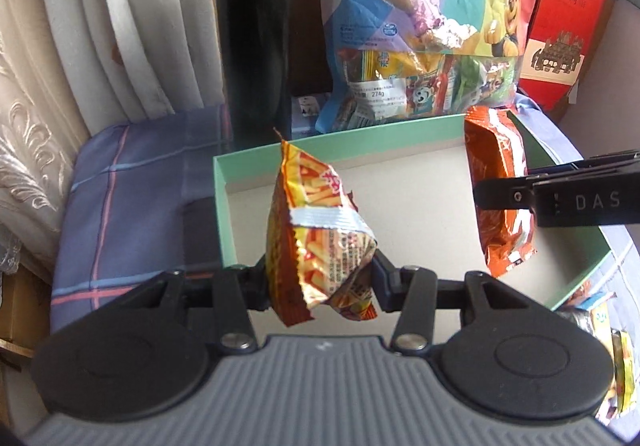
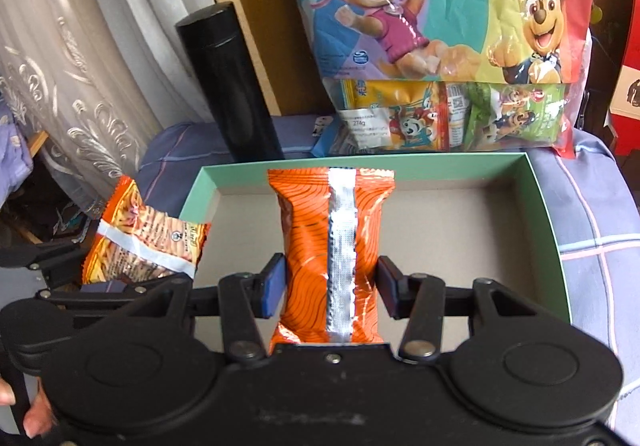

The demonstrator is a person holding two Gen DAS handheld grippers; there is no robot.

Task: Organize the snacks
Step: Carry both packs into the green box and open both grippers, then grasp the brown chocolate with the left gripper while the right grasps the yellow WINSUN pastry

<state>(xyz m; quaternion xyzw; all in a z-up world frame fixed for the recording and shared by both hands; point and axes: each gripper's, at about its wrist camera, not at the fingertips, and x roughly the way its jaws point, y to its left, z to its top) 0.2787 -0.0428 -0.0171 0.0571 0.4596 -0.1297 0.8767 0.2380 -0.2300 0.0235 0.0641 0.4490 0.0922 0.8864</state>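
The largest thing before us is the cartoon-printed snack bag (image 2: 440,37), standing upright at the back with small packets showing through its clear bottom. Next to it stand a red carton (image 1: 560,29) and a tall black flask (image 1: 256,45), all on a blue plaid cloth (image 1: 132,173).

In front of these sits the shallow green box (image 2: 548,213), open, its pale floor bare as far as we can see. We judge that nothing has been stowed in it yet, so the sorting is at its beginning.

We hold one packet in each hand. Our right tongs (image 2: 332,288) are clamped on the sides of an orange packet (image 2: 328,246), seam up, hanging over the box. Our left tongs (image 1: 320,282) are clamped on the lower end of a yellow-and-red packet (image 1: 316,230), which stands above the box's near left part.

What is left, we reckon, is to lower both packets onto the box floor and let go. A few more wrappers (image 1: 612,334) show past the box's right corner, and may need gathering too.
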